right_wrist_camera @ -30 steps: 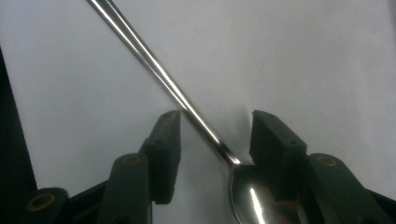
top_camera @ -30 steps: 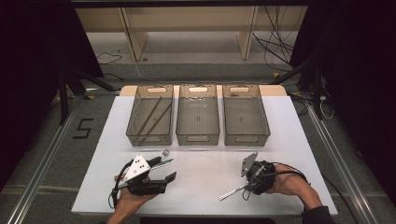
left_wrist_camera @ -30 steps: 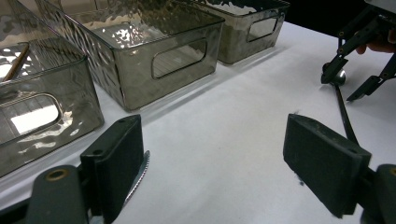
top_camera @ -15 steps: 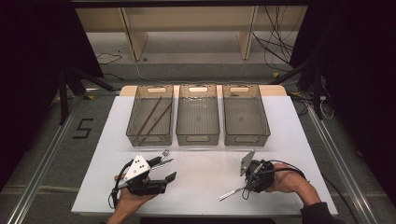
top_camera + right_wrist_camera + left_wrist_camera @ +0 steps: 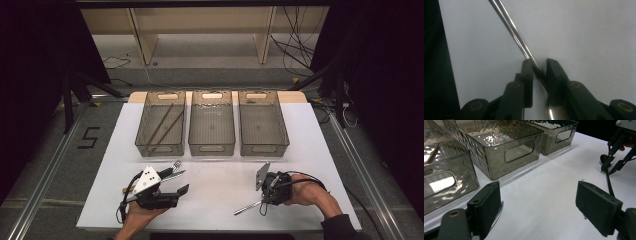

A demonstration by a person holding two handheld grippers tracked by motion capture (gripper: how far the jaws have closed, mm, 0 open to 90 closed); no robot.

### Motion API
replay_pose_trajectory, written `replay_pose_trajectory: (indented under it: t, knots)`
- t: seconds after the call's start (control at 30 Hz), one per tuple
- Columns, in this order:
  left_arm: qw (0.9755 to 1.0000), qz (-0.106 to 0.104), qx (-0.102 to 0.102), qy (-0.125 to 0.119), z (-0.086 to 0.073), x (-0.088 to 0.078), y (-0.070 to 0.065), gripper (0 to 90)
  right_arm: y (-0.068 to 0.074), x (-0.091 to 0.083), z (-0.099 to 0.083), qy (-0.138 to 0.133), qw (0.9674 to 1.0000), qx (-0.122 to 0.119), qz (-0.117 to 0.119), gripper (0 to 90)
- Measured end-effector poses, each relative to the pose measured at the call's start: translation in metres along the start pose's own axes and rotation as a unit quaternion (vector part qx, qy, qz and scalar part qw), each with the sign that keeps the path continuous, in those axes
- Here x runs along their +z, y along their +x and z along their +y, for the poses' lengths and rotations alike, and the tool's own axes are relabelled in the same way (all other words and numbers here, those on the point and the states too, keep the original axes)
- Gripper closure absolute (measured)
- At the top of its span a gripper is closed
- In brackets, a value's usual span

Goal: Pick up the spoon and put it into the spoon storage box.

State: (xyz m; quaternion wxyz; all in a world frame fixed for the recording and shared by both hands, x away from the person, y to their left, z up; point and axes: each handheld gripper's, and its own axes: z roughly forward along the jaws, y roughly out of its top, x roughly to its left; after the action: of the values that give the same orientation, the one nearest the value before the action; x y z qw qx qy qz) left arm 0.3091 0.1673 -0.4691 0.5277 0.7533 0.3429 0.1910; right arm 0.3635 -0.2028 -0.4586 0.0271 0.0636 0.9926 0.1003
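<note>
**Right Gripper Closing on the Spoon Handle**

High view: I am holding the right gripper [image 5: 265, 196] low over the white table [image 5: 220, 210], near its front edge, where the spoon [image 5: 246, 208] is lying with its handle pointing front-left. The left gripper [image 5: 172, 187] is resting to the left beside a fork [image 5: 175, 165]. Three tinted bins [image 5: 212, 123] are standing behind, the left one holding sticks.

Left gripper view: I am keeping these jaws wide apart with nothing but bare table between them. The right gripper [image 5: 612, 166] is working farther off.

Right gripper view: I am looking at jaws that have just been closing, now narrow around the spoon's neck [image 5: 536, 68], just above the bowl. One pad is touching the metal; a sliver of gap is showing at the other.

I judge the grasp step to be in hand. The next move is calling for a firm pinch, then a level lift toward a bin.
</note>
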Motion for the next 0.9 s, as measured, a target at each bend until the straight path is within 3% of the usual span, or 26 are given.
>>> replay_pose_trajectory:
  t: [0.3, 0.5, 0.9]
  knots:
    - [1.0000, 0.000, 0.001, 0.001, 0.000, 0.000, 0.000, 19.9, 0.002, 0.001, 0.002, 0.006, 0.9995, -0.031, -0.004, 76.6]
    - [1.0000, 0.000, 0.000, 0.001, 0.000, 0.000, 0.000, 20.1, 0.004, 0.001, 0.007, 0.025, 0.9984, -0.051, -0.005, 76.2]
    - [1.0000, 0.000, -0.002, 0.002, 0.001, 0.000, 0.000, 20.4, 0.005, 0.002, 0.011, 0.038, 0.9972, -0.064, -0.001, 76.6]
